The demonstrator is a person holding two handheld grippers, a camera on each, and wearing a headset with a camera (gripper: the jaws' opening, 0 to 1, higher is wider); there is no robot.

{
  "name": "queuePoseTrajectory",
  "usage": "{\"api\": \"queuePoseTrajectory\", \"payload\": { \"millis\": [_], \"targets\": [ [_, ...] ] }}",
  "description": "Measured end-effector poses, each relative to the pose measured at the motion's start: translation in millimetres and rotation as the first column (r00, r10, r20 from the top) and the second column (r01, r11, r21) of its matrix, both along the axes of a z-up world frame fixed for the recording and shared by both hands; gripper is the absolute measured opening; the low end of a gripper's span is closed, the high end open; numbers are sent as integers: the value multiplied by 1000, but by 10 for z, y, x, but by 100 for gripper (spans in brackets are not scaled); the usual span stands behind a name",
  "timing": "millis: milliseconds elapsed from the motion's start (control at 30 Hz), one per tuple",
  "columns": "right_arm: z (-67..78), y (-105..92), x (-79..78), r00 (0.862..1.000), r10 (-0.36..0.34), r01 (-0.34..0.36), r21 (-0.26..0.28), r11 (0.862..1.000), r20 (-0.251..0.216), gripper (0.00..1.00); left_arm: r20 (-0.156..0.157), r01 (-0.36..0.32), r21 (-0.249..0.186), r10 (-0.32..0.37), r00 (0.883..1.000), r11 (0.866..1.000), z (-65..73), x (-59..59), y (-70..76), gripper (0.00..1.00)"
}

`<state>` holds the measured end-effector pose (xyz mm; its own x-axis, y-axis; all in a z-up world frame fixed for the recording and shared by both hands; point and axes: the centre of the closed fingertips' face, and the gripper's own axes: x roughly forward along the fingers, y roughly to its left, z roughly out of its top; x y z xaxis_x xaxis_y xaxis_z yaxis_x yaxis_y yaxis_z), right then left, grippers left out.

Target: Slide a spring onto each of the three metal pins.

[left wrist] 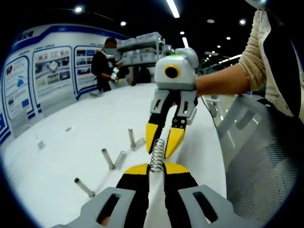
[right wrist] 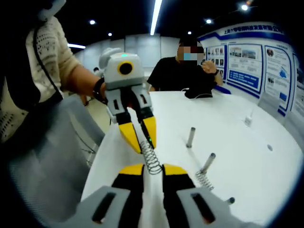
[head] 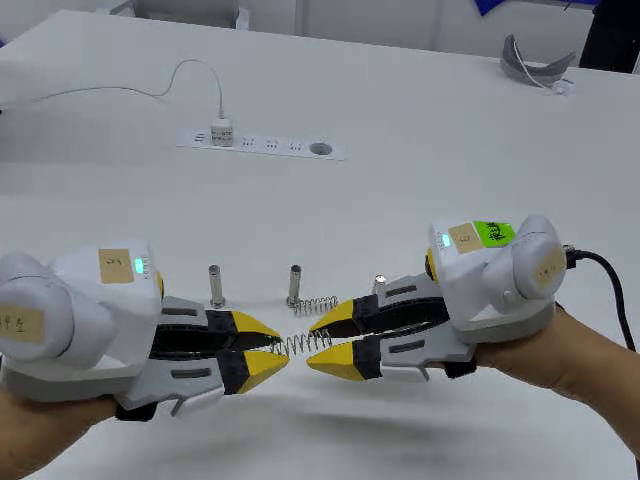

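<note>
While both clenched on one spring [head: 300, 346], left tool [head: 280, 347], right tool [head: 313, 341]; three pins [left wrist: 131, 137] [left wrist: 108, 158] [left wrist: 84, 187], two loose springs [left wrist: 120, 159] [left wrist: 139, 143].

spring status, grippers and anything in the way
Left gripper and right gripper each shut on held spring, one per end. Middle pin bare. Loose spring lies beside it.
</note>
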<state>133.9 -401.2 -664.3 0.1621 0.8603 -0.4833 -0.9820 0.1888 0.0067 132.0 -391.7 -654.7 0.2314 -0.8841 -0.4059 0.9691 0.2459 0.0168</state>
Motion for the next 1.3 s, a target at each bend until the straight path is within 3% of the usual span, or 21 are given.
{"api": "queuePoseTrajectory", "payload": {
  "millis": [400, 1000, 1300],
  "targets": [
    [189, 49, -21, 999, -2, 5, 72, 997, -39, 13, 1, -11, -17, 11, 1000, 1000, 32, 13, 25, 10],
    [391, 241, 14, 1000, 8, -5, 124, 992, -26, 12, -10, -48, -43, 47, 999, 998, 25, 47, 48, 10],
    [426, 383, 37, 1000, 15, -11, 136, 991, -27, 12, -15, -65, -50, 64, 998, 997, 1, 66, 78, 10]
  ]
}}
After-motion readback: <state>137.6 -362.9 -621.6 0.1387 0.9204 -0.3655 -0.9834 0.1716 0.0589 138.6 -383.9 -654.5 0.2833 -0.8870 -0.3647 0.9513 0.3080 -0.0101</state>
